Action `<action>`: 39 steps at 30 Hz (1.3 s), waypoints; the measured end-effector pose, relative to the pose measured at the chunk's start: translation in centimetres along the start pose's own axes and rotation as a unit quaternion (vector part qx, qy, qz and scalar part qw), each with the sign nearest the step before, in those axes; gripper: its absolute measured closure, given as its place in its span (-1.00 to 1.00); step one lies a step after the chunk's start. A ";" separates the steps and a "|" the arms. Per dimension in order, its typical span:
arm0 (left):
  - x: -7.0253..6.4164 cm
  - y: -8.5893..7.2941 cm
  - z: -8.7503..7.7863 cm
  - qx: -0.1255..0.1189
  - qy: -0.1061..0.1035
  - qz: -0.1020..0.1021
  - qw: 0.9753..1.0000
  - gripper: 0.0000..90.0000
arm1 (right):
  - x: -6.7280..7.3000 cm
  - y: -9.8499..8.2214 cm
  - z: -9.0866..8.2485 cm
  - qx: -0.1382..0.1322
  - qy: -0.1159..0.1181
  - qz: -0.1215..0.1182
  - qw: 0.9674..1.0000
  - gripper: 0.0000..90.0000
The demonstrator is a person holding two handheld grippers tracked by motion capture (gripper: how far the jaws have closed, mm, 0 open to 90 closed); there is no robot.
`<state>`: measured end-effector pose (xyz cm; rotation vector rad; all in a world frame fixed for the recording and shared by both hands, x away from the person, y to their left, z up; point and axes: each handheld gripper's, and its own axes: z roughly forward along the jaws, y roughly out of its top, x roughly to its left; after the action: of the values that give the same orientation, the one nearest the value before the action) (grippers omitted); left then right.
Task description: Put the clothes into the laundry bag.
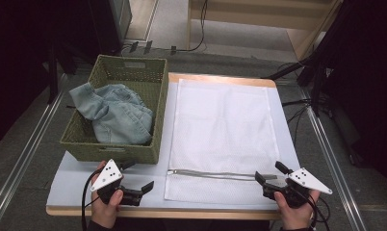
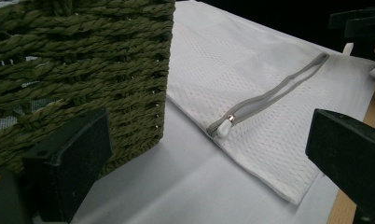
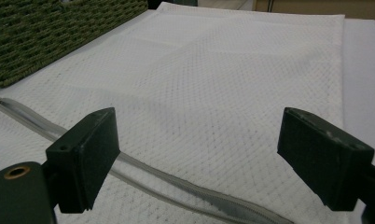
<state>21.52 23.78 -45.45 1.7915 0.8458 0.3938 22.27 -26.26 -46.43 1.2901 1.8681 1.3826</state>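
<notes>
White mesh laundry bag, flat on table, grey zipper closed along its near edge, pull at the basket end. Green woven basket just beside bag, holding denim garment. Left gripper, near basket's front corner: jaws apart, empty. Right gripper, at zipper's far end: jaws apart, empty, above bag.

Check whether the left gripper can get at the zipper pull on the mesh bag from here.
Probably yes: the left gripper is open, and bare table lies between it and the zipper pull, just past the basket corner.
</notes>
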 end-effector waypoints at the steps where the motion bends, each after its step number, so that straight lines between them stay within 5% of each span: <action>1: 0.0 0.0 0.0 -0.001 -0.002 -0.001 1.000 -0.98 | 0.0 0.0 0.0 -0.001 -0.002 0.001 1.000 -0.71; 11: -1.3 0.2 0.9 0.007 -0.012 0.000 1.000 -0.98 | 0.4 0.3 0.1 -0.004 -0.006 -0.004 1.000 -0.71; 13: -1.8 0.1 1.3 0.016 0.008 0.000 1.000 -0.76 | 0.8 0.3 0.4 0.000 -0.002 -0.009 1.000 -0.71; 17: -2.4 0.1 1.6 0.014 0.016 0.007 1.000 -0.31 | 1.3 0.4 0.7 0.006 0.002 -0.014 1.000 -0.71; 21: -3.3 -0.1 2.5 0.029 -0.032 0.005 0.999 0.75 | 2.3 0.3 1.5 0.020 0.012 -0.022 0.999 -0.67; 23: -4.0 -0.1 3.5 0.037 -0.047 -0.007 0.998 0.93 | 2.7 0.2 2.1 0.026 0.018 -0.029 0.999 -0.57; 26: -5.5 -0.2 5.3 0.064 -0.056 0.008 0.996 1.00 | 3.5 0.0 3.1 0.051 0.025 -0.040 0.998 -0.43; 27: -6.0 -0.5 6.2 0.092 -0.057 0.019 0.994 1.00 | 3.8 -0.2 3.4 0.061 0.026 -0.043 0.997 -0.38; 34: -6.5 -1.2 7.3 0.138 -0.041 0.028 0.989 1.00 | 4.9 -0.3 5.0 0.096 0.045 -0.057 0.993 -0.07; 39: -5.9 -1.3 7.3 0.137 -0.055 -0.007 0.989 1.00 | 5.8 0.1 6.3 0.131 0.051 -0.072 0.987 0.14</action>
<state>21.51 14.91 -48.68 2.0390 0.8654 0.1739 24.80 -18.26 -47.82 1.1946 2.2261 1.1789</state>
